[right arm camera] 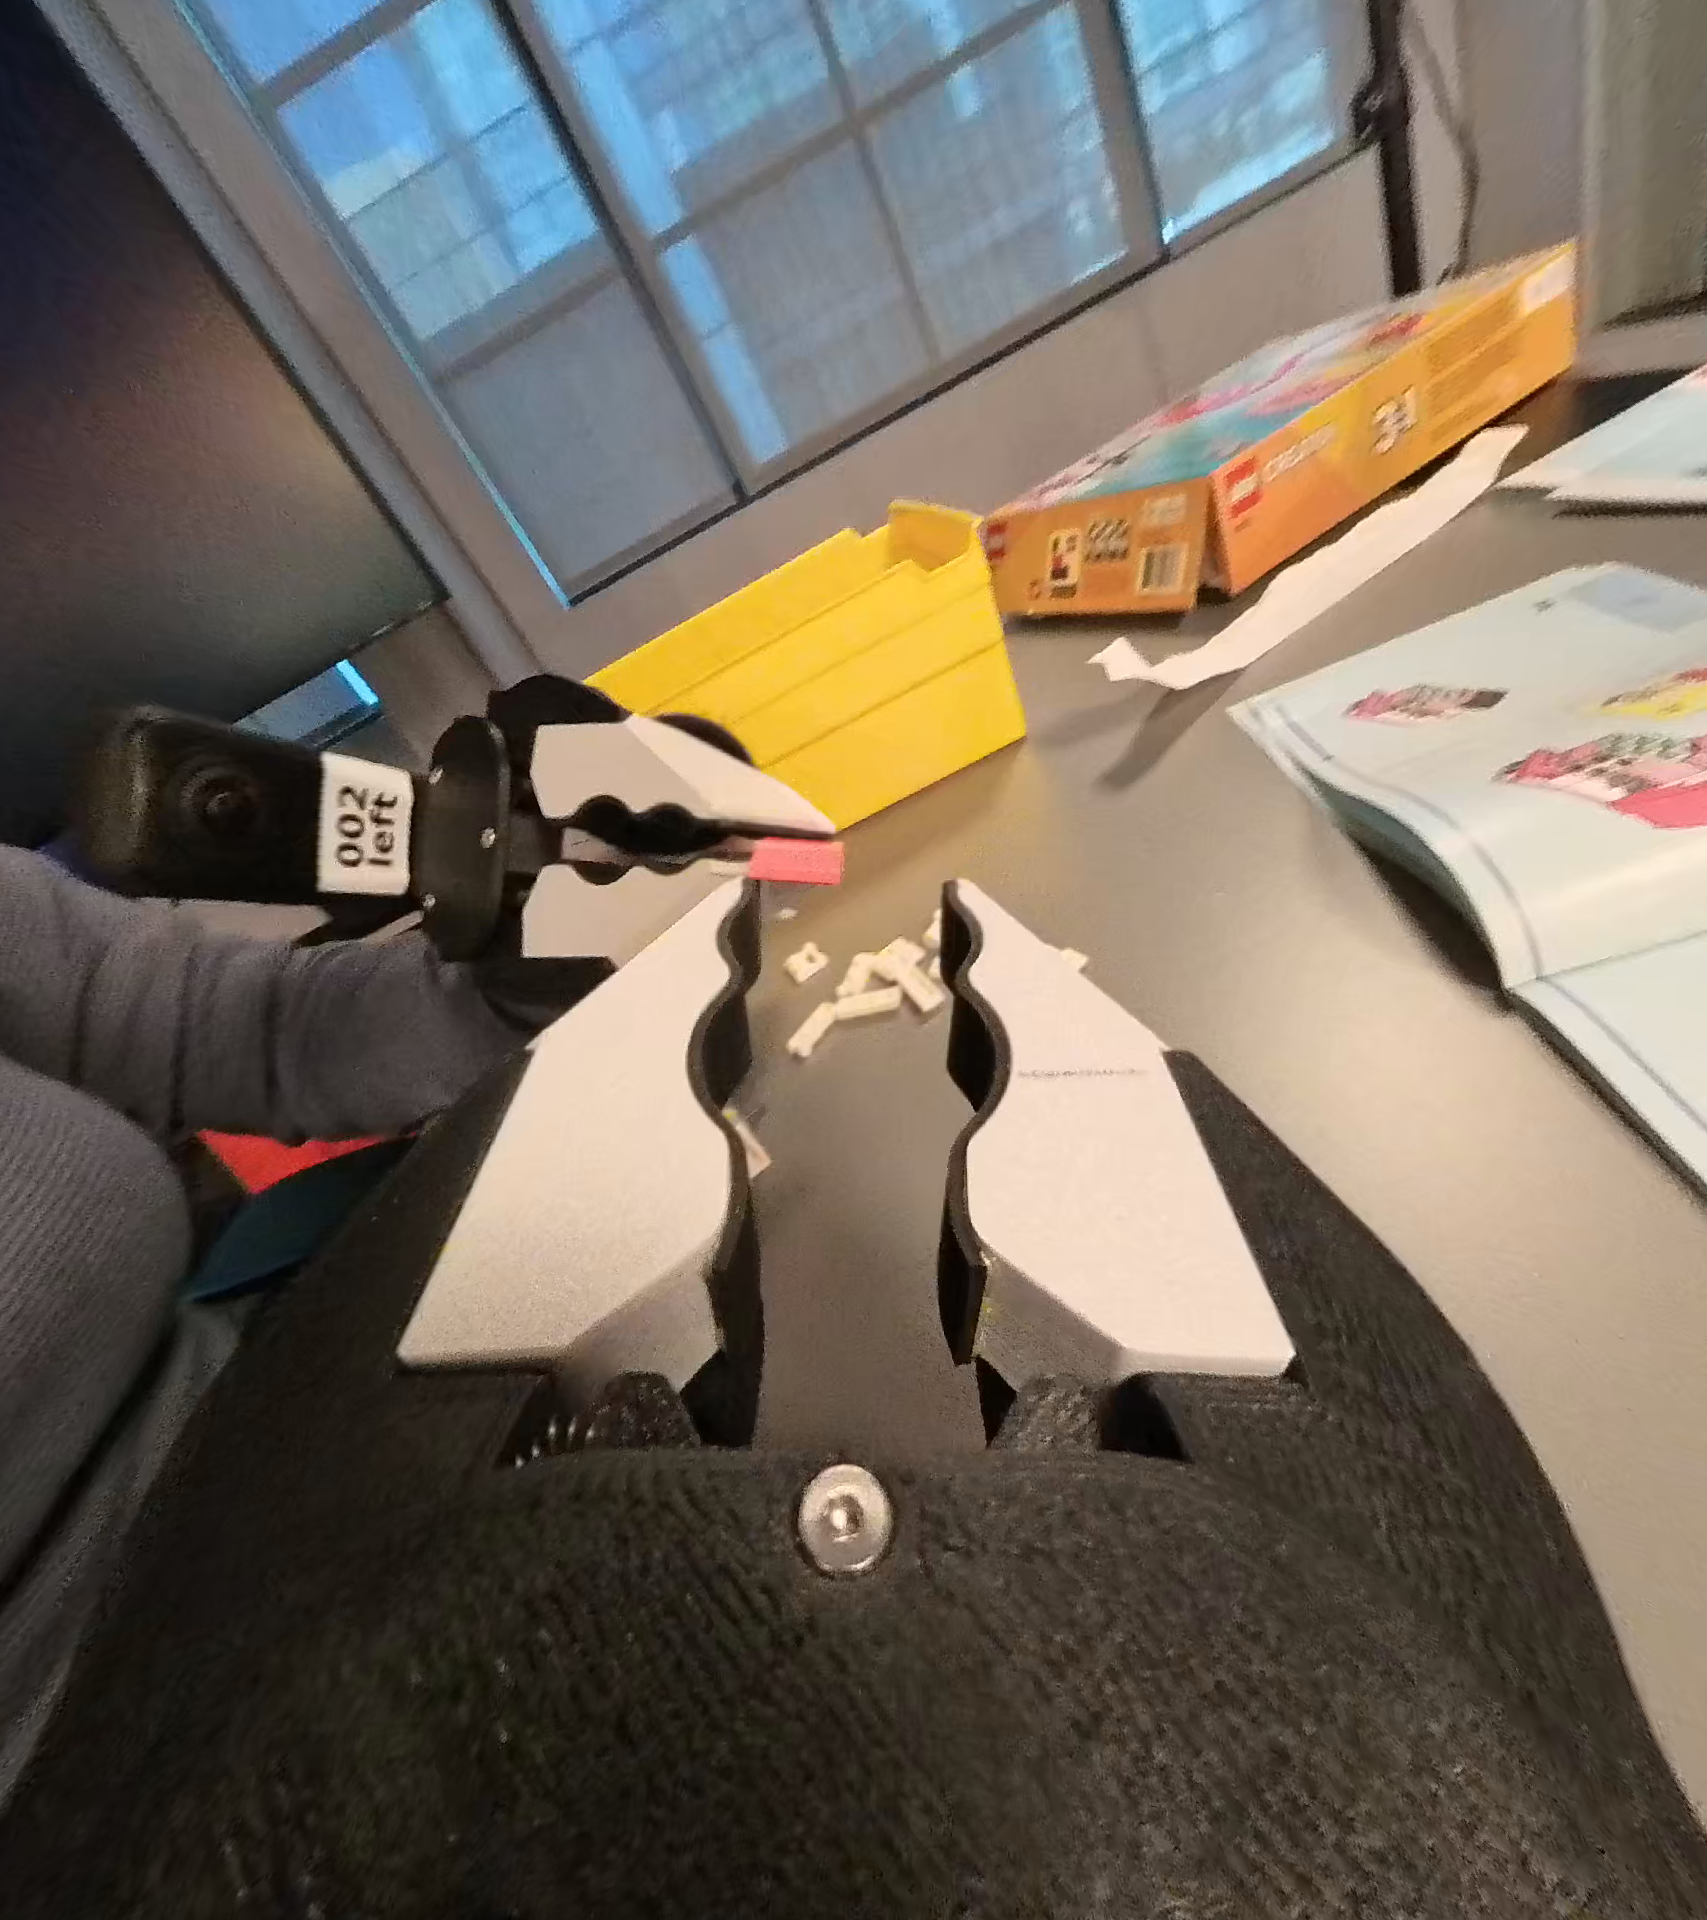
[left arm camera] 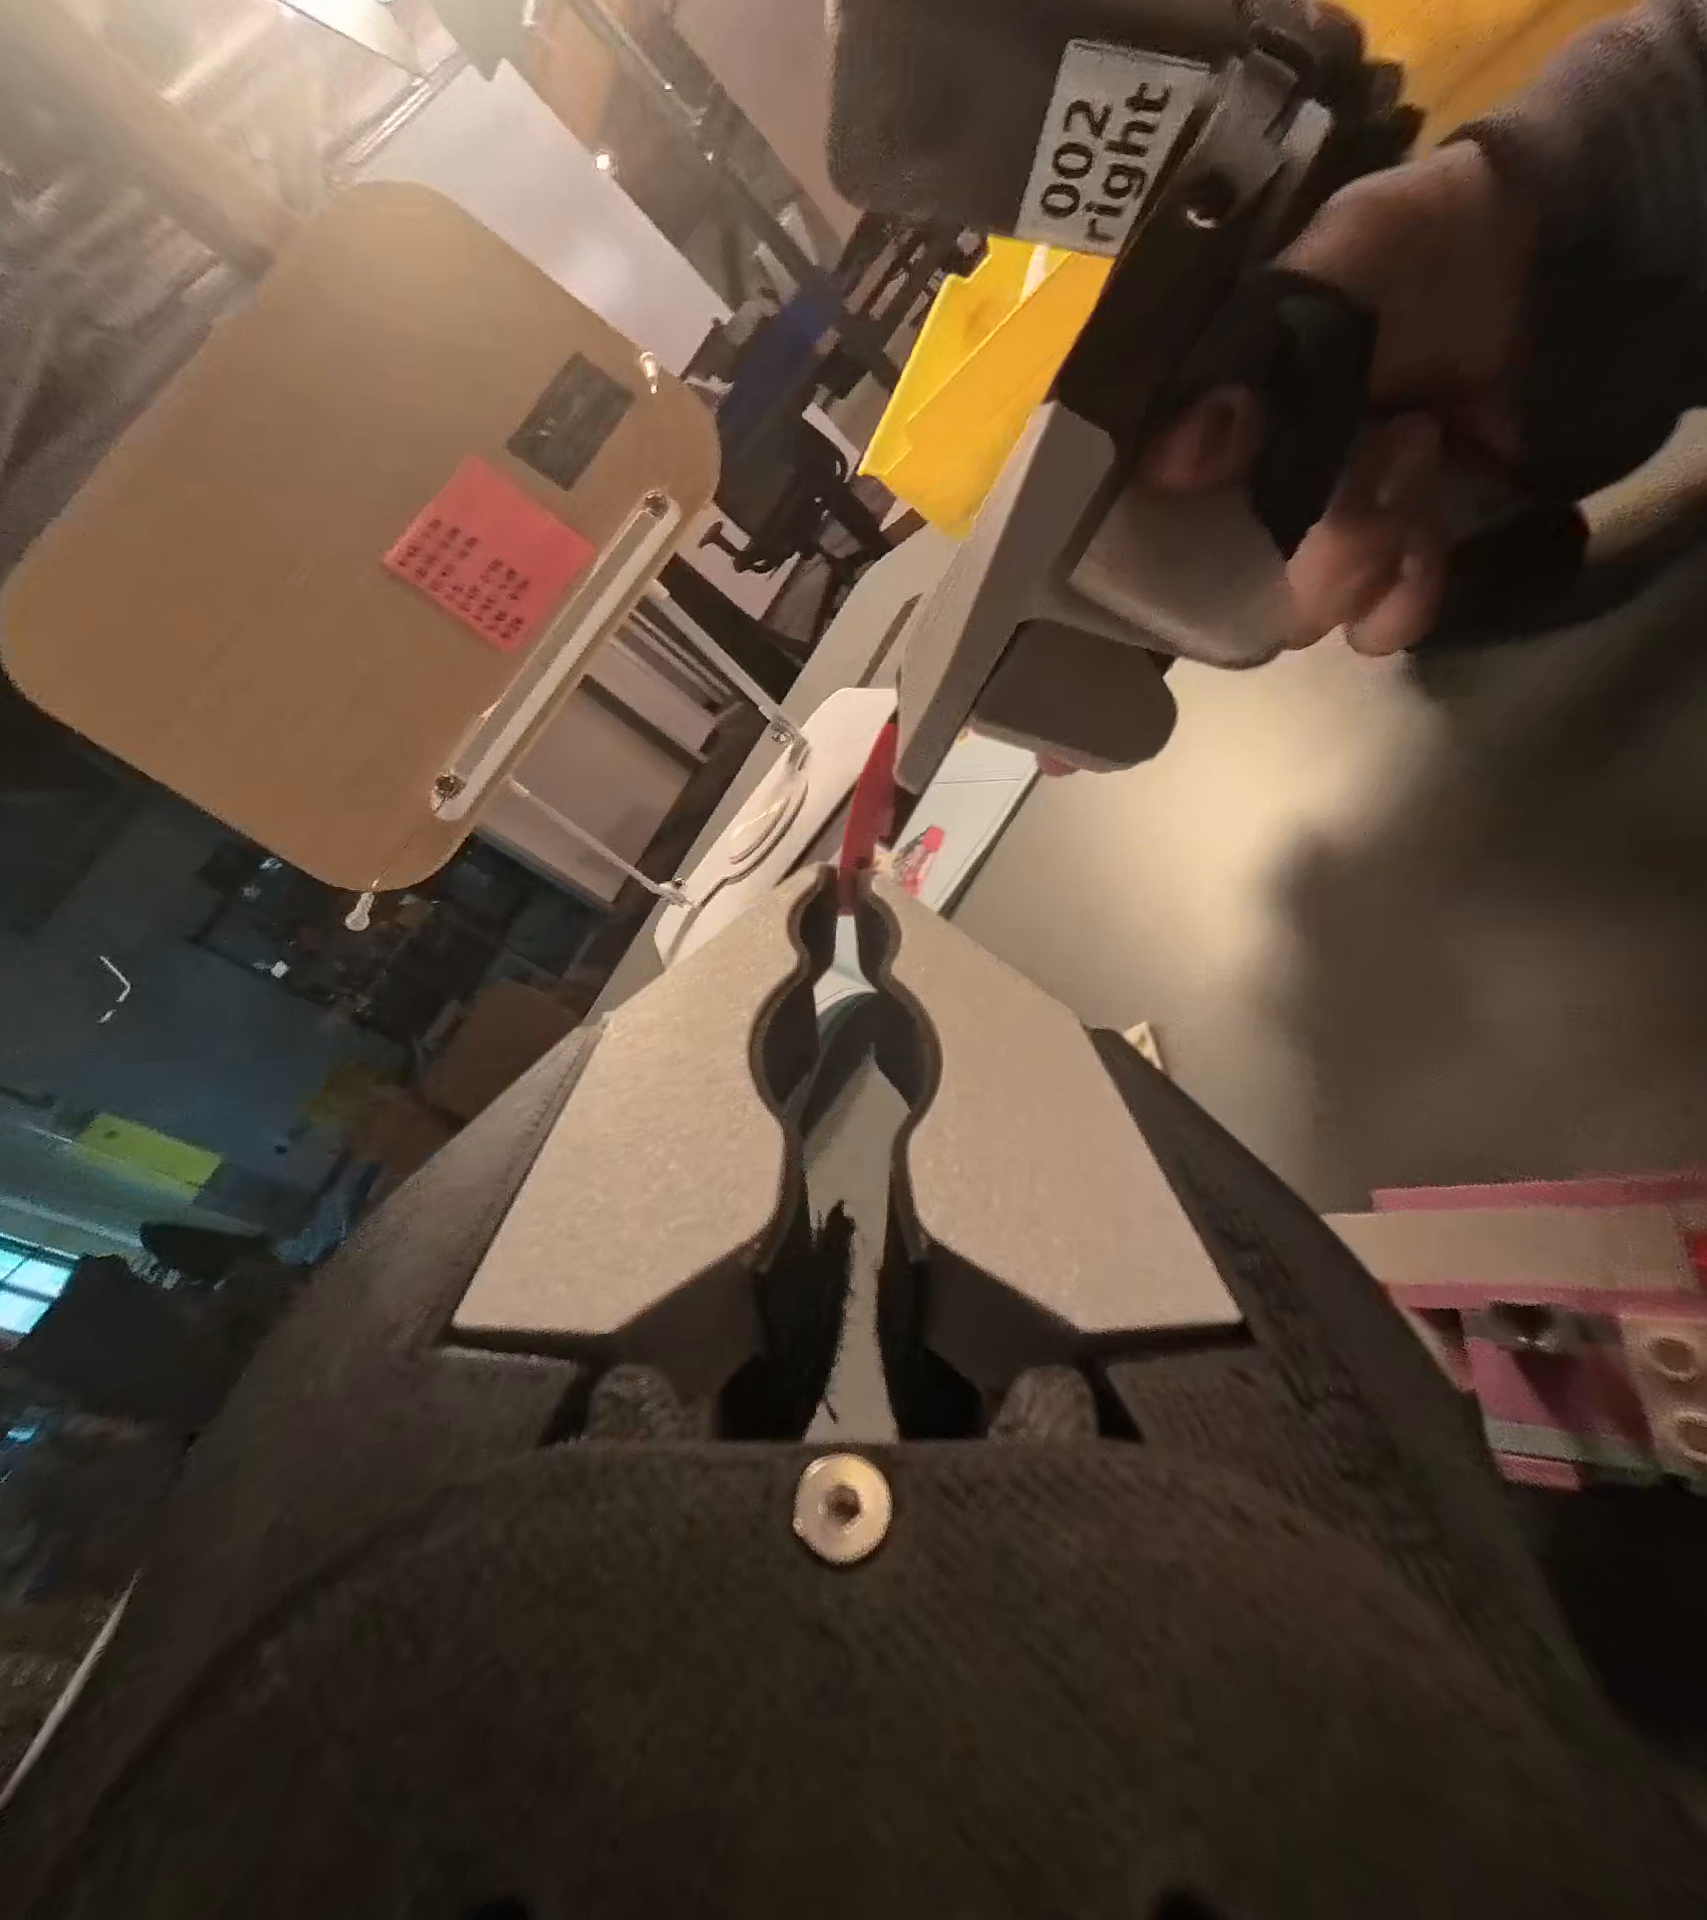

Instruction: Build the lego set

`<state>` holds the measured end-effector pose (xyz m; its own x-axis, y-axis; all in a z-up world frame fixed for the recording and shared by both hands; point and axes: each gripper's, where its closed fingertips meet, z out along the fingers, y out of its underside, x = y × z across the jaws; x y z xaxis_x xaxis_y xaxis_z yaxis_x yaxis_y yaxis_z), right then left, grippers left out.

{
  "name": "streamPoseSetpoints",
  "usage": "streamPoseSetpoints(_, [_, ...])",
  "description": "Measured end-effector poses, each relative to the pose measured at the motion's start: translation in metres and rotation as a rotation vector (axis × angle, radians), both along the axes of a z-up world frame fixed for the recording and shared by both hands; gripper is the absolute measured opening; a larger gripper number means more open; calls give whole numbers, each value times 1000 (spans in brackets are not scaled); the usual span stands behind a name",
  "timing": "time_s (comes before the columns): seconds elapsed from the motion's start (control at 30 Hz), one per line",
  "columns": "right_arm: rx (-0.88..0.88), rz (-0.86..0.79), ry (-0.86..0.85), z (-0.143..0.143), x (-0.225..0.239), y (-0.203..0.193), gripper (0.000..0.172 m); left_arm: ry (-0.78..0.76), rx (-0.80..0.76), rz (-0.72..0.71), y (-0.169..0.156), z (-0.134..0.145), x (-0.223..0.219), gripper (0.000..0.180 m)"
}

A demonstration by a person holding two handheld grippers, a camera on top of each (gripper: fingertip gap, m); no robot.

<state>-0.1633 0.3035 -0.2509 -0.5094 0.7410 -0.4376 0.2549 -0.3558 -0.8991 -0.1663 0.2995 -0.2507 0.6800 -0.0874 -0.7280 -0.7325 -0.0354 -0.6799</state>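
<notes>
My left gripper (left arm camera: 847, 883) is shut on a thin pink-red brick plate (left arm camera: 872, 800) that sticks out past its tips. The right wrist view shows the same grip from the side: the plate (right arm camera: 802, 862) is pinched at the left gripper's tips (right arm camera: 776, 847), above the grey table (right arm camera: 1192, 1039). My right gripper (right arm camera: 849, 899) is open and empty, its left fingertip just under the plate. A small heap of white bricks (right arm camera: 870, 992) lies on the table beyond its fingers. In the left wrist view the right gripper (left arm camera: 1015, 665), held by a hand, is close above the plate.
A yellow bin (right arm camera: 828, 675) stands behind the grippers, with an orange brick-set box (right arm camera: 1296, 447) and a white paper strip (right arm camera: 1327, 561) beyond it. Open instruction booklets (right arm camera: 1555, 790) lie at the right. A pink brick build (left arm camera: 1607, 1330) sits at the left gripper's right. Left and right tips are no more than a few centimetres apart.
</notes>
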Motion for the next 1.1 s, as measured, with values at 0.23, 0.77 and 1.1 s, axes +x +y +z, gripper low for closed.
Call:
streamPoseSetpoints(0.23, [45,54,-30,-5,5,-9,23,120,-23,-7,1,-11,4,1])
streamPoseSetpoints(0.77, [565,-140,-323,-74,9,38,15,-287,-43,62,3,-6,-27,7])
streamPoseSetpoints(1.1, [793,-209,-394,-93,9,51,25,-440,64,97,-2,9,-48,9])
